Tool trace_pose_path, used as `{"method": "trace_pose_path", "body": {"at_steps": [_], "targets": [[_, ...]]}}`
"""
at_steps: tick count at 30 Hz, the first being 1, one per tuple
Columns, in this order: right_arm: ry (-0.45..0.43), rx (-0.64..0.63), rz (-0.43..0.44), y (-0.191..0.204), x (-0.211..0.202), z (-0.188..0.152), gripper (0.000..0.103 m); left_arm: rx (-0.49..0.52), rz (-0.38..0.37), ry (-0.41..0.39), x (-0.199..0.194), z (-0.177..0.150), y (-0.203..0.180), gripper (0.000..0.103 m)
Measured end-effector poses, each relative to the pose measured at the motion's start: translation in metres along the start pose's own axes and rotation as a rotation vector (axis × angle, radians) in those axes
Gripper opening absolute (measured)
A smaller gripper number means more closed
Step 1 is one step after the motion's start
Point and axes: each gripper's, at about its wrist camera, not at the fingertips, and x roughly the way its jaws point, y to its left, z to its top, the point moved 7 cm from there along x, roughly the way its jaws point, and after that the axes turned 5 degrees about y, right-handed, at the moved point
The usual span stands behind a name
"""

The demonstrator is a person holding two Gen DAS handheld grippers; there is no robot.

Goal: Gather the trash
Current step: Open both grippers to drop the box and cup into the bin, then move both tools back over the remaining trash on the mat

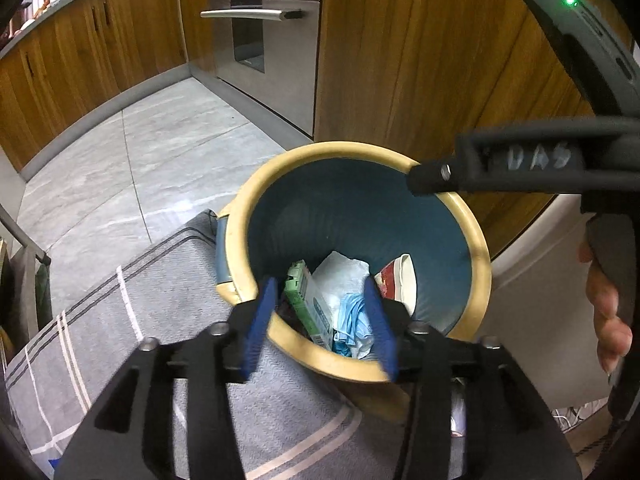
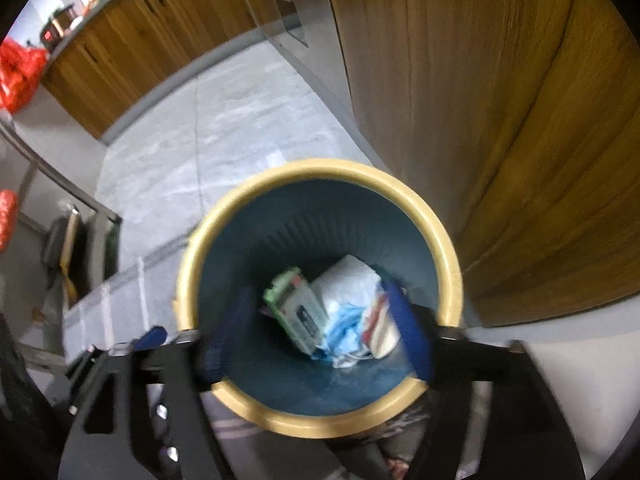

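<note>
From the left wrist view, the left tool [image 1: 320,320] is seen poised over the near rim of a bin [image 1: 478,248], a round bin with a pale yellow rim and a dark blue inside. Its blue fingers [image 1: 260,324] are spread moderately wide, and nothing is pressed between them. At the bottom of the bin, a green box [image 1: 310,304], a white crumpled paper [image 1: 340,276], a light blue glove [image 1: 354,320] and a red and white packet [image 1: 400,280] are seen lying together. The bin is stood on a grey striped rug [image 1: 120,320], close beside a wooden cabinet [image 1: 420,60], with a grey tiled floor [image 1: 160,152] beyond. The right tool [image 1: 430,178] is seen from the side above the far rim, held by a hand [image 1: 608,304] at the right edge; its opening cannot be judged from this angle.

From the right wrist view, which is blurred, the right tool [image 2: 316,332] is held straight above the mouth of the bin [image 2: 450,264]. Its blue fingers [image 2: 408,332] are spread wide, and nothing is gripped between them. The same trash is seen through the gap, all resting on the bin's bottom: the green box [image 2: 296,312], the white paper [image 2: 348,284], the blue glove [image 2: 344,332] and the red and white packet [image 2: 380,324]. Part of the left tool [image 2: 154,338] is visible at the lower left, just outside the rim. The wooden cabinet [image 2: 500,120] is seen to the right.
</note>
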Motion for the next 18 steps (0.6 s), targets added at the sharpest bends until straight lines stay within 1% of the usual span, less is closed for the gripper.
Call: {"method": "trace_pose_path", "body": {"at_steps": [1,2,3,4,8,12,15,18], "targets": [[-0.016,0.003,0.016,0.003,-0.004,0.002,0.086,-0.005,0.004,-0.006,-0.003,0.0,0.001,0.07],[-0.026,0.003,0.019,0.005,-0.007,0.003,0.091,-0.011,0.01,-0.014,-0.006,-0.001,0.003,0.076],[-0.04,-0.001,0.02,0.008,-0.011,0.004,0.093,-0.017,0.024,-0.025,-0.011,-0.002,0.005,0.084],[-0.049,-0.004,0.019,0.011,-0.013,0.004,0.094,-0.019,0.037,-0.034,-0.015,-0.003,0.008,0.088],[-0.084,-0.007,0.02,0.021,-0.021,0.007,0.095,-0.031,0.075,-0.046,-0.033,-0.01,0.02,0.091],[-0.109,-0.007,0.043,0.034,-0.031,0.006,0.096,-0.079,0.1,-0.053,-0.054,-0.018,0.041,0.094],[-0.119,-0.042,0.059,0.052,-0.038,0.002,0.096,-0.108,0.132,-0.05,-0.074,-0.024,0.06,0.095],[-0.135,-0.086,0.057,0.066,-0.045,-0.003,0.096,-0.153,0.166,-0.055,-0.096,-0.032,0.083,0.095]]}}
